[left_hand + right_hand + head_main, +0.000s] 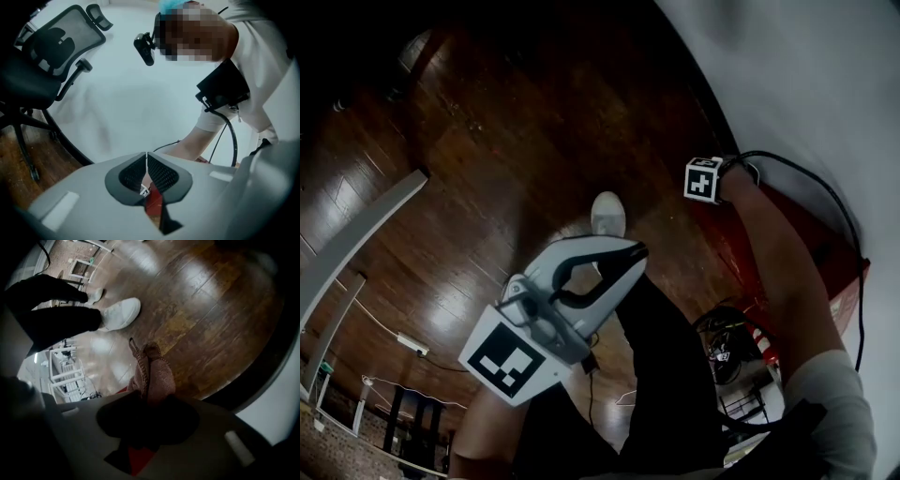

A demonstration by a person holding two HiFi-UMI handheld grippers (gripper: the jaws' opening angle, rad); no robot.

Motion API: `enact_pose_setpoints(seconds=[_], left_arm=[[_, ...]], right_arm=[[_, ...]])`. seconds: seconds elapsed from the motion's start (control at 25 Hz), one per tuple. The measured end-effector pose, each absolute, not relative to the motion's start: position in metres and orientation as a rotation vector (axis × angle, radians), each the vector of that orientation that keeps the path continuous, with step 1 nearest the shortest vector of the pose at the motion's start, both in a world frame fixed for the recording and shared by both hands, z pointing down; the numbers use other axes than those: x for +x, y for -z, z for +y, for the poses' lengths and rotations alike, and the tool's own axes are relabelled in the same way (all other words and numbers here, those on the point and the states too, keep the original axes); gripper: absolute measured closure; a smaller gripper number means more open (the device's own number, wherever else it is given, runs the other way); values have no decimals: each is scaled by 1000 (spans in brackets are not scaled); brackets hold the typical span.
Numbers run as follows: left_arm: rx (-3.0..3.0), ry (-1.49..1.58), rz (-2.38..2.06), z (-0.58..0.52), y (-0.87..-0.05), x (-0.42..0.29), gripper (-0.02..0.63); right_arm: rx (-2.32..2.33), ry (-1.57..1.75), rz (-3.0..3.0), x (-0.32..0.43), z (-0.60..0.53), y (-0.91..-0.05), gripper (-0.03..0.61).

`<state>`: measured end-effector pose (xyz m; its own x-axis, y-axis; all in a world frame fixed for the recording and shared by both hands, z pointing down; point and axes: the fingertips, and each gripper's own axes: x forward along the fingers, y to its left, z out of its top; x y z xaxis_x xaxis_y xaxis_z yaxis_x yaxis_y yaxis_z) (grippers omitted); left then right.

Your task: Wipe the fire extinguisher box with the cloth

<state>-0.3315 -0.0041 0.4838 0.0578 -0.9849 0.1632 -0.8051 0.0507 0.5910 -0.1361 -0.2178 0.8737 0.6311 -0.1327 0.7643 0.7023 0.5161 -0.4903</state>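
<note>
The right gripper (147, 398) has its dark jaws clamped on a pinkish-brown cloth (151, 373), a coarse woven fabric that bunches in folds just beyond the tips at the centre of the right gripper view. A sliver of red shows under the jaws at the bottom of that frame. The left gripper (146, 160) has its grey, ribbed jaws pressed together with nothing between them. In the head view its smooth pale body points up from lower centre. The floor (487, 150) is dark, glossy wooden planking, with a white shoe (607, 214) at mid-frame. A plain white wall (806, 84) fills the upper right. The fire extinguisher box (830, 258), red and flat-sided, stands against that wall at right, beneath the person's right forearm. A black mesh-backed office chair (51, 51) sits in the upper left of the left gripper view.
</note>
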Motion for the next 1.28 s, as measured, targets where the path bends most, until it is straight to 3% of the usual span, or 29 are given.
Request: enact_pose_setpoints(seconds=[0.28,0.4,0.48,0.72,0.92,1.04,1.28], left_arm=[[1850,563,-1745,46,-367,-325,609],[2086,414,-1767,52,-344,-341,607],[2191,342,-1769,61,-321,-341,608],[2378,190,-1628,119,-222,-281,609],[2534,119,-1432,176,-151,-239,609],[2619,157,-1340,212,-109,-214,609],[2708,72,-1230,272,-44,-94,609]], right_arm=[[-699,553,-1039,-194,-187,-706,460],[-467,602,-1402,-293,-203,-644,460],[-337,556,-1627,-321,-197,-589,460],[-12,255,-2076,-204,-115,-377,460],[333,0,-2337,-85,16,-223,459],[496,-82,-2409,-26,97,-160,459],[724,-210,-2496,119,195,-84,459]])
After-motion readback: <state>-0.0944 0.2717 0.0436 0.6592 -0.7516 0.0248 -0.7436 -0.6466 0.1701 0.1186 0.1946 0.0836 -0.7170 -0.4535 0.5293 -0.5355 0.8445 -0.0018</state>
